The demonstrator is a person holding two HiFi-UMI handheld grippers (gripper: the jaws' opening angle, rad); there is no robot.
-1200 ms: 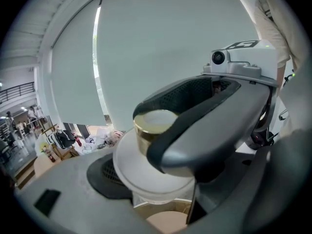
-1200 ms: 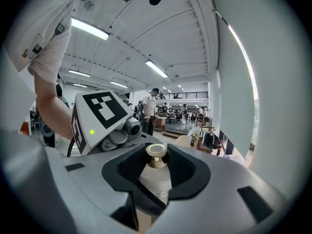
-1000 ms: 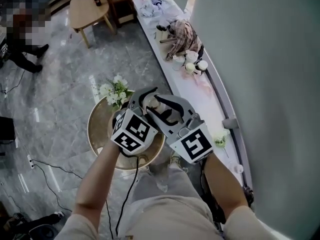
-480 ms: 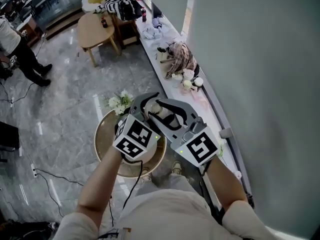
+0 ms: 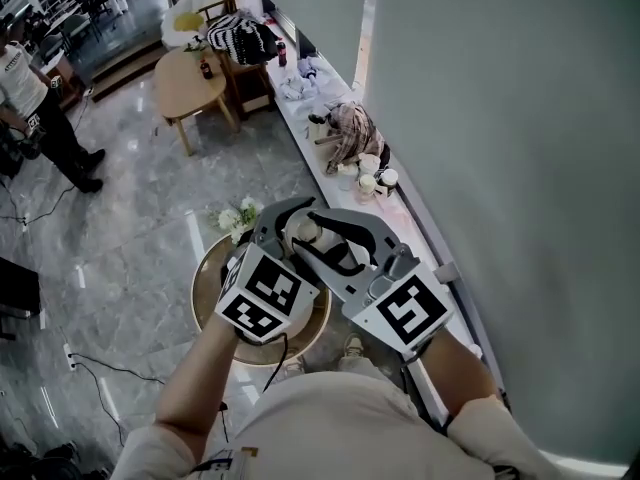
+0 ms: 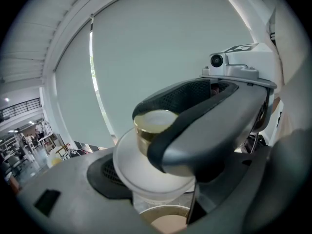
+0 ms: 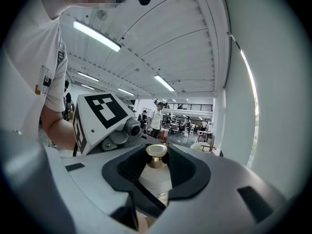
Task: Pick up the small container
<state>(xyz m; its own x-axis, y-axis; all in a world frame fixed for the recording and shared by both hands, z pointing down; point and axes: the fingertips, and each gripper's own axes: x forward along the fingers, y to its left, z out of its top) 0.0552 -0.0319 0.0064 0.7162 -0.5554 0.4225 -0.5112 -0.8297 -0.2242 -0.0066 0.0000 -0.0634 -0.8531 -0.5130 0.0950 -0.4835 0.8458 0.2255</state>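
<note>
The small container is a frosted white bottle with a gold cap, held in the air above the round table. Both grippers close in on it from opposite sides. My left gripper comes from the left, and the bottle's body lies against its dark pad. My right gripper comes from the right, and its finger crosses over the gold cap in the left gripper view. In the right gripper view the bottle sits upright between the right gripper's dark pads, which press on its shoulder.
Below the grippers stands a round gold-topped table with white flowers. A long white ledge with cups and cloth runs along the wall. A wooden table and a standing person are farther off. Cables lie on the floor.
Both grippers have risen together with the bottle between them, and the round table now lies farther below. The grip on the bottle looks unchanged.
</note>
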